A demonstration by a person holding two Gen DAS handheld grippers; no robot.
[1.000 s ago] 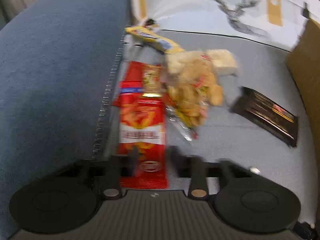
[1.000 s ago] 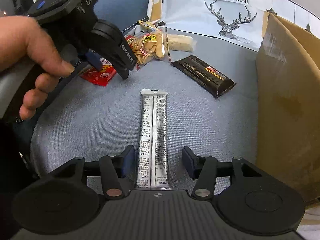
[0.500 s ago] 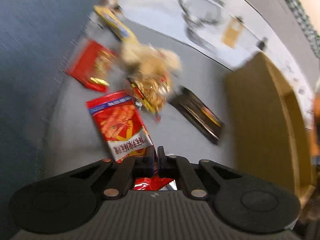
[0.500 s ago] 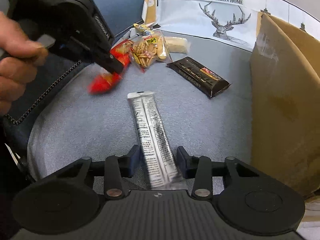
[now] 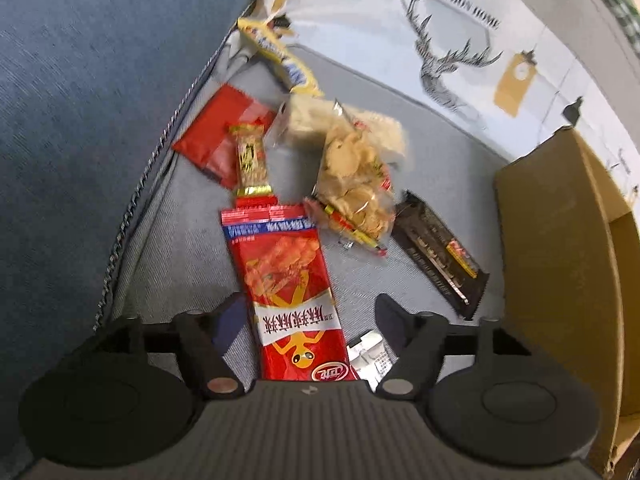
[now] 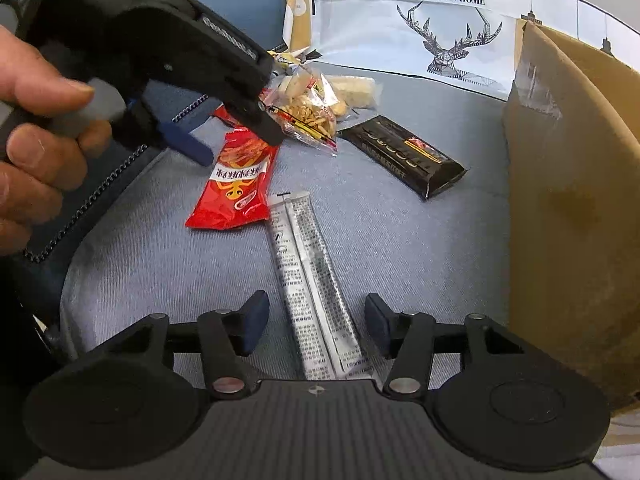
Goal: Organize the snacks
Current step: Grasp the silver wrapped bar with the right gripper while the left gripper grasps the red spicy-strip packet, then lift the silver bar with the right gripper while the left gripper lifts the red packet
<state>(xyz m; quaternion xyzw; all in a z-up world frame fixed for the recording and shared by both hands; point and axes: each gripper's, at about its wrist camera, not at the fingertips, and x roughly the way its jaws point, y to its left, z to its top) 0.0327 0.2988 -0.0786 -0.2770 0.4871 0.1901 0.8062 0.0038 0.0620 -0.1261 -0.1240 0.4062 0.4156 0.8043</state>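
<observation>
A long red snack packet (image 5: 292,288) lies flat on the grey cushion between the spread fingers of my left gripper (image 5: 310,316), which is open; it also shows in the right wrist view (image 6: 236,184). A silver packet (image 6: 316,280) lies between the open fingers of my right gripper (image 6: 316,322), its end beside the red packet. A clear bag of crackers (image 5: 352,184), a dark chocolate bar (image 5: 440,256), a second red packet (image 5: 220,136), a small gold-red bar (image 5: 252,160) and a yellow wrapper (image 5: 280,56) lie further back.
An open cardboard box (image 5: 560,260) stands at the right, also in the right wrist view (image 6: 572,184). A blue sofa back (image 5: 88,100) rises on the left. A white deer-print bag (image 6: 440,20) stands behind the snacks.
My left gripper was shut on the long red packet and carried it nearer; now it is open and the packet lies beside the silver one. The silver packet turned slightly.
</observation>
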